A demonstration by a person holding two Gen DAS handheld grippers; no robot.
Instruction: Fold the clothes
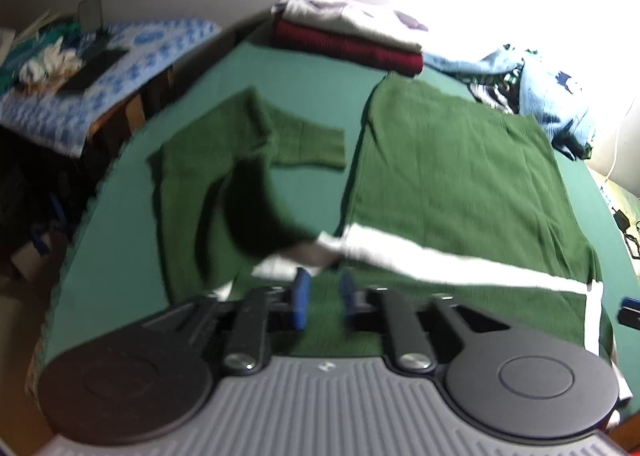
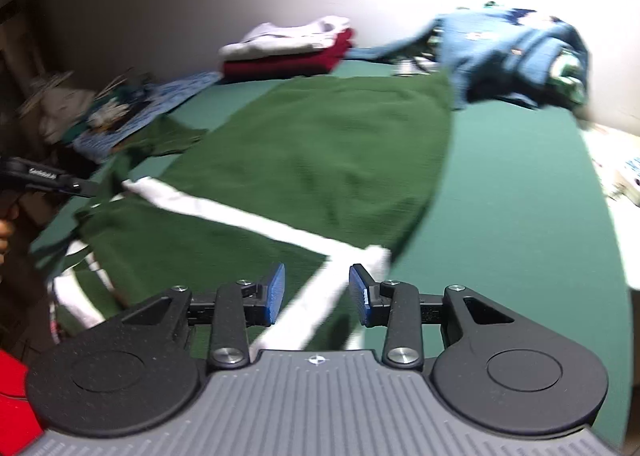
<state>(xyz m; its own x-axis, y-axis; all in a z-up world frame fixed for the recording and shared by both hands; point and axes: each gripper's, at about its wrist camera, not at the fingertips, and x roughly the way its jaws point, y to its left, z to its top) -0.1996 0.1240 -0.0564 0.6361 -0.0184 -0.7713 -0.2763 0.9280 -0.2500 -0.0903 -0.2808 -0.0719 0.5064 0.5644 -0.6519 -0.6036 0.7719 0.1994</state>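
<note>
A dark green sweater (image 1: 460, 176) with a white stripe lies spread on the green tabletop (image 1: 304, 88), one sleeve (image 1: 224, 160) out to the left. The left gripper (image 1: 324, 296) hovers above the stripe, fingers parted, empty. The right gripper (image 2: 316, 292) hangs over the sweater's white-edged corner, fingers wide apart, grasping nothing

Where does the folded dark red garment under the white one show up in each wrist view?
Left wrist: dark red garment sits top centre, at the far edge of the green table.
Right wrist: dark red garment sits upper left of centre, by the wall.
Shared landmark: the green sweater spread in front of it.
</note>
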